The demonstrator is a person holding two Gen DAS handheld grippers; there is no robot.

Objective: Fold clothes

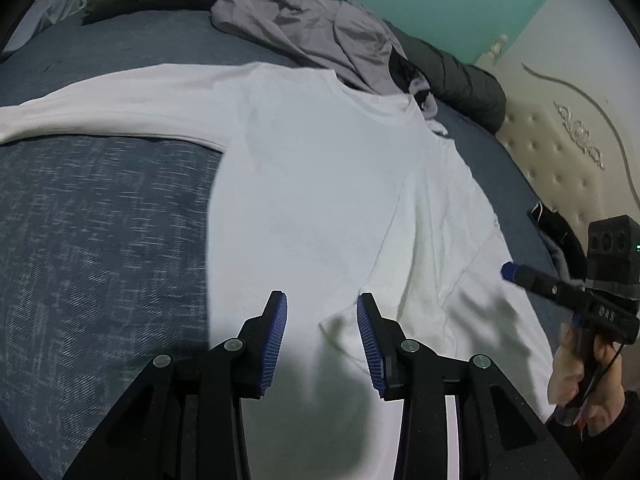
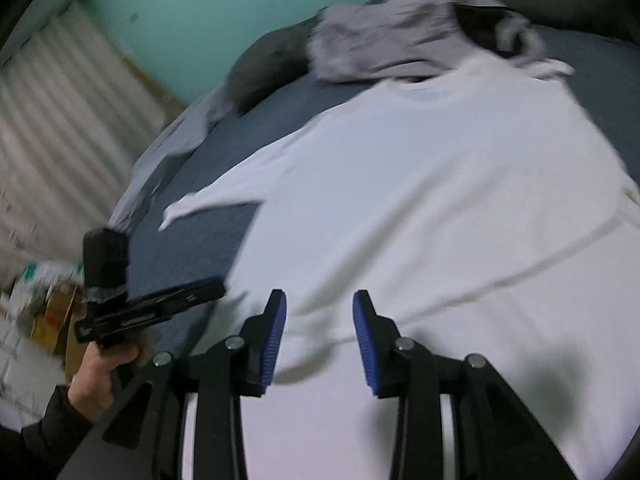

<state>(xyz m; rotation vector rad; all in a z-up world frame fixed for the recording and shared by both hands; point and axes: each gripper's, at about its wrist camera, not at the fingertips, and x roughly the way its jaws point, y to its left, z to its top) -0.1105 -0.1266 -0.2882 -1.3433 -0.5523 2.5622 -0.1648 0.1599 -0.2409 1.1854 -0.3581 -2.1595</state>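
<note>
Hovering over white shirt: left gripper, right gripper, jaws apart.

A white long-sleeved shirt lies flat just ahead of the left hand-held gripper. One sleeve stretches left; the other is folded across its body.

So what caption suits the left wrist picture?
Open blue-padded fingers hover over a white long-sleeved shirt spread on a blue bed.

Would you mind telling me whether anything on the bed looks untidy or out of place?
Yes: a crumpled grey garment lies heaped beyond the white long-sleeved shirt, overlapping its collar, and the shirt's right side is folded over and creased.
</note>
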